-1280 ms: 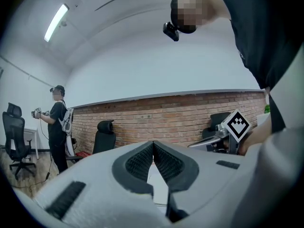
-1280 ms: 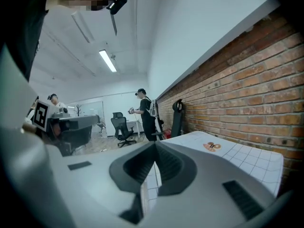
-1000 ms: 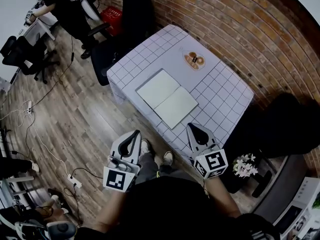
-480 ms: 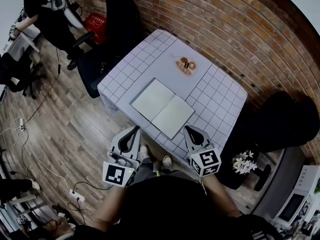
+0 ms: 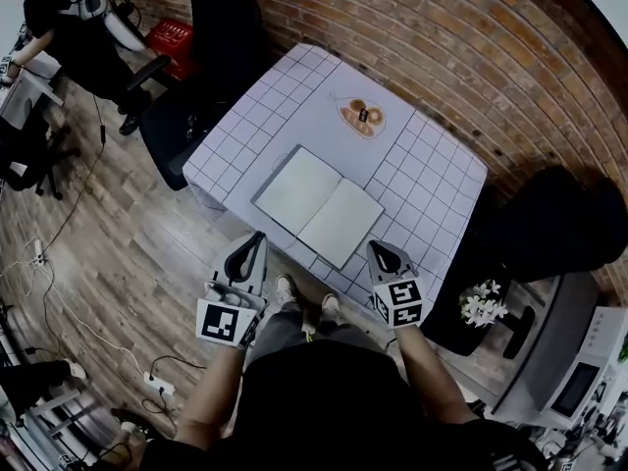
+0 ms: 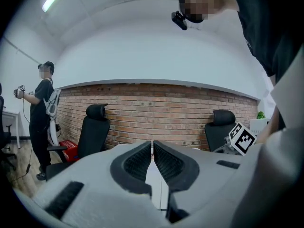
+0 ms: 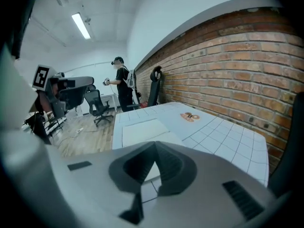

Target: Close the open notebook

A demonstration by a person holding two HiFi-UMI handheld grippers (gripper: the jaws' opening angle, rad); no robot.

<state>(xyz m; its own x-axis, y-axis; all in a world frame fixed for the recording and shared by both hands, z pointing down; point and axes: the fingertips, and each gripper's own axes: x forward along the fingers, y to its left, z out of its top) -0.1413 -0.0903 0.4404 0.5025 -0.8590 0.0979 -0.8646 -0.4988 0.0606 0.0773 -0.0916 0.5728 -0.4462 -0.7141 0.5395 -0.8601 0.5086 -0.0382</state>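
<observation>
An open notebook (image 5: 317, 205) with blank white pages lies flat on the checked table (image 5: 432, 180), near the table's front edge. My left gripper (image 5: 255, 239) hangs just short of that edge, off the notebook's left page, jaws shut and empty. My right gripper (image 5: 379, 247) hovers at the front edge beside the notebook's right page, also shut with nothing between its jaws. The right gripper view shows the notebook (image 7: 142, 128) ahead of the shut right gripper (image 7: 154, 146). In the left gripper view the left gripper (image 6: 152, 142) points almost level toward the brick wall.
A small plate of snacks (image 5: 360, 116) sits at the table's far side. Black office chairs (image 5: 211, 27) stand at the left and right (image 5: 569, 224) of the table. A brick wall runs behind. A person (image 5: 59, 18) stands at a desk at the far left. White flowers (image 5: 484, 305) are at my right.
Both grippers have come closer to the table's front edge, and the right one has dropped lower. The head view has shifted, so the table sits higher and nearer in the frame.
</observation>
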